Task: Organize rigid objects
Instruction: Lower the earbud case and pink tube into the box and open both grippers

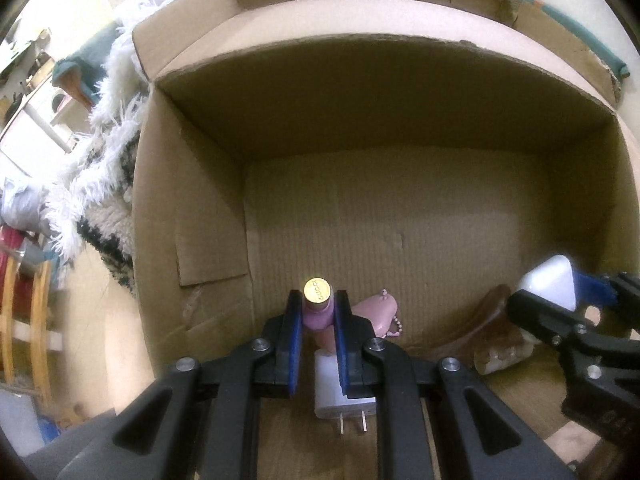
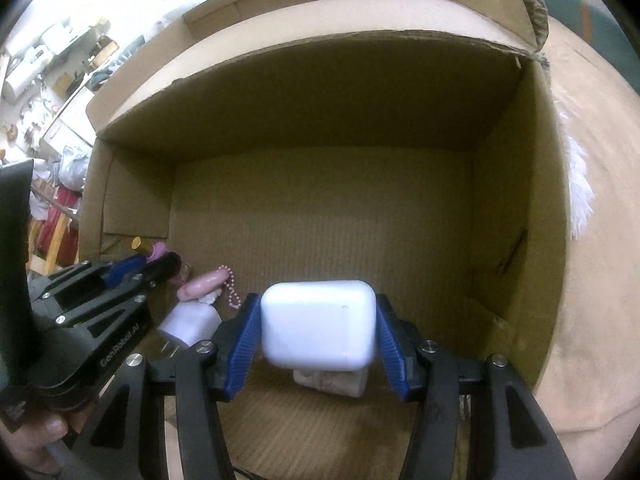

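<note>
My left gripper [image 1: 318,300] is shut on a small pink bottle [image 1: 317,312] with a gold cap, held low inside a cardboard box [image 1: 192,216]. Right beneath it lie a white charger plug [image 1: 332,396] and a pink trinket [image 1: 378,312] with a bead chain. My right gripper [image 2: 318,300] is shut on a white rounded case [image 2: 320,324], also down inside the box [image 2: 516,208]. The right wrist view shows the left gripper [image 2: 156,258] with the bottle [image 2: 154,250] at the left, beside the trinket [image 2: 202,285] and the plug [image 2: 190,322].
A brown curved object [image 1: 476,332] lies on the box floor at the near right, with a pale object [image 2: 332,384] under the white case. The far half of the box floor is bare cardboard. White shaggy fabric [image 1: 100,152] lies outside the left wall. A hand [image 2: 36,436] holds the left gripper.
</note>
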`<state>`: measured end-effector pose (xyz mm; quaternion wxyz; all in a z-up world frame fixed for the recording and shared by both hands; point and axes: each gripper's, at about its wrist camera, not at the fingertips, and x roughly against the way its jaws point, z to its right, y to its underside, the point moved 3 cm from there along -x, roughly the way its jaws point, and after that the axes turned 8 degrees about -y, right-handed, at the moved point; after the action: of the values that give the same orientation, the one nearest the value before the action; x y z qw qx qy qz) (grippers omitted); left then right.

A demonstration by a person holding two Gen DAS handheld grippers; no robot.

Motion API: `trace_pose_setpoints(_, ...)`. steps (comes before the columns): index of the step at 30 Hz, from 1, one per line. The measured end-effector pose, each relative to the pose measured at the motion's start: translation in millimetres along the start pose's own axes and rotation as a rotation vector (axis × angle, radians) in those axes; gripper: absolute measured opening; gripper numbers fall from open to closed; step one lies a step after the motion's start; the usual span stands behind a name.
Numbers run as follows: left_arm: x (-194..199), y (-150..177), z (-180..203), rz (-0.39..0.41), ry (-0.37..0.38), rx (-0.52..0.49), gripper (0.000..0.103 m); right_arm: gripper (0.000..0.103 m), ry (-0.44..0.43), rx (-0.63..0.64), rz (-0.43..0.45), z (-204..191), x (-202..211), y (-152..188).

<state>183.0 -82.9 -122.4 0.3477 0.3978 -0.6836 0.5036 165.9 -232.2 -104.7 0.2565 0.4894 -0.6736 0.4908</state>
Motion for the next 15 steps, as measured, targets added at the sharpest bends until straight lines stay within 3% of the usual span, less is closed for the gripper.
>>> trace_pose_setpoints(7, 0.6, -2.2, 3.5, 0.003, -0.013, -0.015, 0.014, 0.058, -0.022, -0.017, 0.018, 0.1, 1.6, -2.1)
trace_pose_setpoints(9, 3.9, -2.7, 6.2, 0.013, -0.012, -0.029, 0.015, 0.064, -0.034, -0.023, 0.031, 1.0, 5.5, -2.7)
trace_pose_setpoints(11, 11.1, -3.6, 7.8, 0.026, -0.012, -0.044, 0.024, 0.074, -0.073, -0.030, 0.051, 0.4, 10.9, -4.1)
trace_pose_setpoints(13, 18.7, -3.7, 6.3, 0.050, -0.017, -0.045, 0.047, 0.083, -0.100, -0.016, 0.075, -3.8, 17.3, -5.2)
trace_pose_setpoints(15, 31.2, -4.5, 2.3, 0.090, -0.036, -0.037, 0.057, 0.092, -0.108, 0.008, 0.095, -8.7, 22.8, -5.4)
